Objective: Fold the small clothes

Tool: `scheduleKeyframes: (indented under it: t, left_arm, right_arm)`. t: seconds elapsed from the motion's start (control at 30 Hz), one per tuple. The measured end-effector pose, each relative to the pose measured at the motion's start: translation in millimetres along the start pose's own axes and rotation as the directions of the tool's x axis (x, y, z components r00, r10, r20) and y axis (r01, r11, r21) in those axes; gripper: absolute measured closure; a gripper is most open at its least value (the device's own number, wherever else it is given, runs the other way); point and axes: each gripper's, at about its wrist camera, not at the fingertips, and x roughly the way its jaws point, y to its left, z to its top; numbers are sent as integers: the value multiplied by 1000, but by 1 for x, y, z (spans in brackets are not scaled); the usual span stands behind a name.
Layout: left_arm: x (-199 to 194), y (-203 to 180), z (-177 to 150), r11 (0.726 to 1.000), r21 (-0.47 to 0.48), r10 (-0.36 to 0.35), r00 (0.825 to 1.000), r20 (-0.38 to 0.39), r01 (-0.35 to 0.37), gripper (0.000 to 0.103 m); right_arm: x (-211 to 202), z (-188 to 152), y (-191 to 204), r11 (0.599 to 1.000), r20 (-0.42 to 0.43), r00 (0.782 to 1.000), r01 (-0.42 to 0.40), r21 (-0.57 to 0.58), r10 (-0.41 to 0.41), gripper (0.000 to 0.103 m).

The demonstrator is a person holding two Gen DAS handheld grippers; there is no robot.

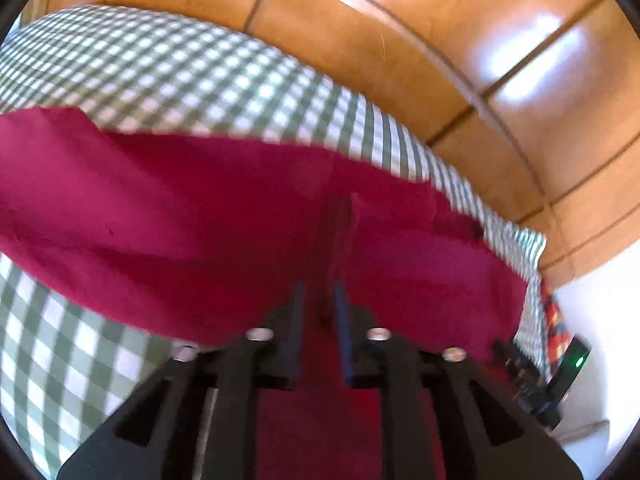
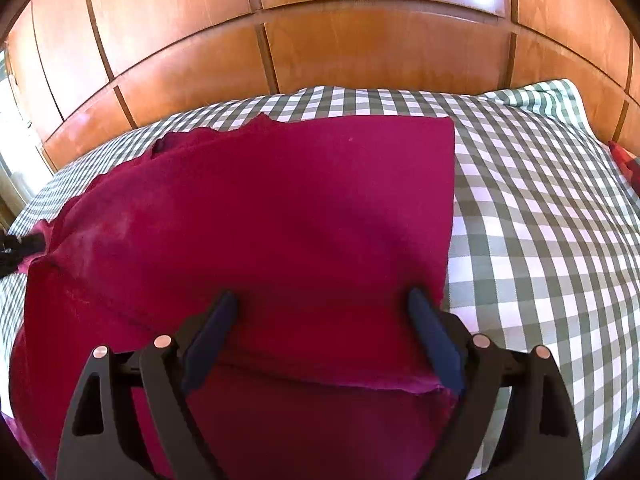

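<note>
We fold a red cloth (image 2: 256, 216) on a checked bedspread (image 2: 540, 240)

Our right claw (image 2: 322, 304) is spread wide, clutching nothing, with the cloth flat beneath it; our left claw (image 1: 320, 292) has its fingers narrowed on a raised fold of cloth.

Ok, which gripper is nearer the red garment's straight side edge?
Right. The right gripper sits open over the red garment, one finger just inside that edge; the left gripper is at the garment's opposite side.
</note>
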Motion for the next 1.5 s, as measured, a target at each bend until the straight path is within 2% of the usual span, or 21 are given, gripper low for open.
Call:
scheduleKeyframes:
  t: [0.13,0.3,0.33,0.4,0.47,0.53,0.6,0.63,0.67,0.77,0.87,0.93,1.0,1.03,1.07,1.13,1.23,1.33,1.37,1.43,1.5]
  left_arm:
    - [8,-10,30,999,10,-37,999,2,37,82]
    - [55,-27,54,998,64,-14,995,-95,20,82]
    - [62,-30,55,997,79,1,995,-102,7,99]
    - [62,-36,59,994,107,16,999,-43,-11,102]
    - [48,-37,63,997,73,-35,999,30,33,102]
    - [50,-35,65,999,43,9,999,46,-11,102]
    - [74,-29,62,990,43,135,991,-25,-134,102]
    - [86,-23,59,987,38,156,985,-68,-154,101]
    - [88,-17,55,991,9,135,989,-63,-135,99]
    - [70,-6,51,994,-90,66,997,-44,-70,99]
    - [32,0,36,991,-66,119,991,53,-116,99]
    - [6,16,20,988,-66,143,987,72,-138,99]
    - [-16,39,8,982,-84,176,980,97,-168,91]
    - [-30,51,3,977,-103,199,973,119,-187,79]
    - [-49,72,-4,967,-150,230,962,145,-208,68]
    - [-70,105,-9,948,-229,261,951,165,-220,58]
    - [-110,170,-16,882,-423,313,929,198,-207,58]
    - [-130,213,-15,820,-546,337,916,217,-172,58]
    - [-138,230,-14,794,-593,332,913,237,-135,58]
    - [-145,252,-8,763,-643,303,915,266,-66,58]
    - [-144,270,3,728,-684,301,914,274,-35,58]
  right_arm:
    - [0,0,0,1000,1,1000,0,-1,0,15]
    - [0,1,0,1000,2,1000,6,-8,-6,15]
    - [1,1,1,1000,3,1000,9,-9,-9,15]
    - [1,0,2,1000,6,1000,21,-17,-20,15]
    - [2,0,4,999,7,1000,27,-21,-27,15]
    - [3,0,4,999,6,999,33,-24,-33,14]
    - [3,1,5,999,6,999,39,-32,-39,14]
    - [3,1,5,999,5,999,36,-32,-36,14]
    - [3,1,4,999,6,999,34,-30,-34,14]
    - [4,1,3,999,6,999,33,-29,-33,13]
    - [4,2,3,999,6,999,39,-33,-38,13]
    - [4,2,3,999,6,999,41,-34,-41,13]
    - [3,2,3,998,7,999,46,-37,-46,13]
    - [3,2,4,998,7,999,51,-40,-51,13]
    - [3,2,4,998,7,999,54,-42,-53,13]
    - [3,2,4,997,7,998,60,-46,-60,13]
    - [3,2,6,996,7,997,74,-56,-74,13]
    - [2,2,8,994,7,996,90,-66,-90,13]
    - [2,1,9,993,7,995,97,-70,-97,13]
    - [2,2,9,992,7,995,102,-75,-102,13]
    - [3,1,10,991,5,994,109,-80,-109,13]
